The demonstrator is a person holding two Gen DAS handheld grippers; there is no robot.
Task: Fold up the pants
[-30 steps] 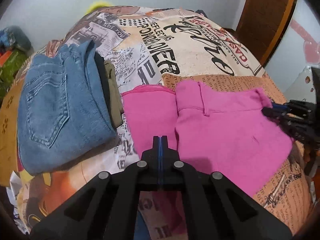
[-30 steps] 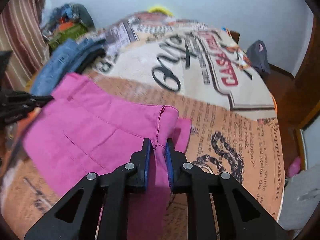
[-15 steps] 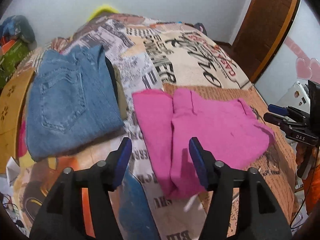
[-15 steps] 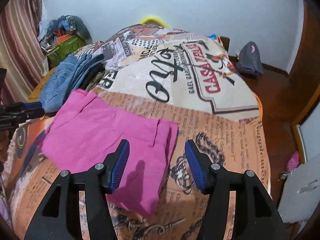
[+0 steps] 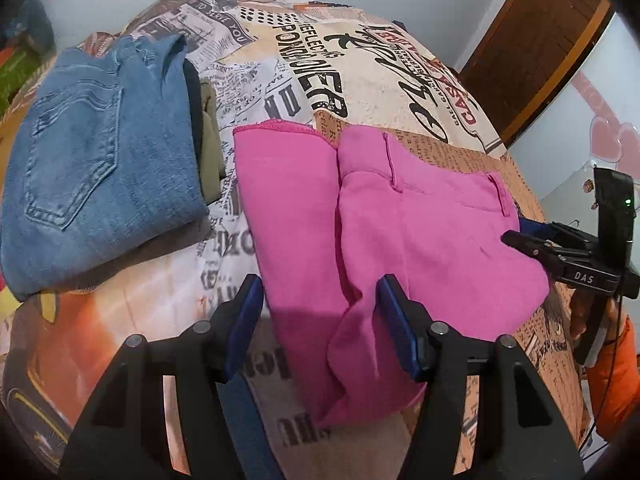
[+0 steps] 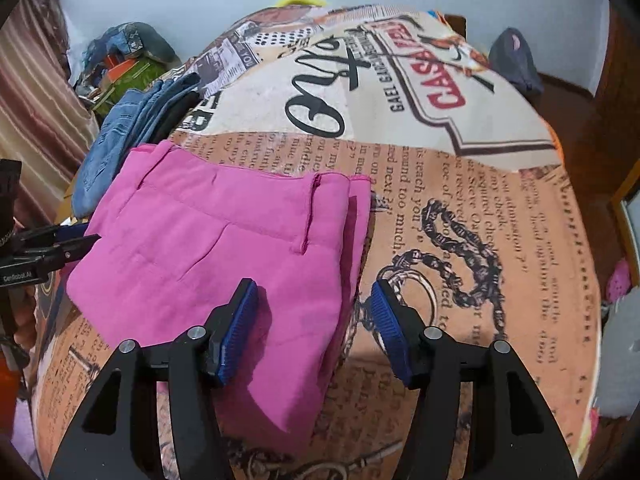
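The pink pants [image 5: 400, 216] lie folded on the printed bedspread [image 5: 312, 60]; they also show in the right wrist view [image 6: 224, 248]. My left gripper [image 5: 320, 324] is open and empty, its jaws straddling the pants' near edge just above the cloth. My right gripper [image 6: 314, 320] is open and empty over the pants' right edge near the waistband. Each gripper shows in the other's view: the right gripper at the far right of the left wrist view [image 5: 516, 236], the left gripper at the far left of the right wrist view [image 6: 86, 236].
Folded blue jeans [image 5: 96, 168] lie left of the pink pants on other folded clothes, one olive [image 5: 210, 148]; the jeans also show in the right wrist view [image 6: 120, 140]. A wooden door [image 5: 532, 48] is at right. Clutter [image 6: 124, 56] sits by the wall.
Both grippers were shut on the pink pants one second ago. They opened, let the cloth go and pulled back, then moved down closer to the pants.
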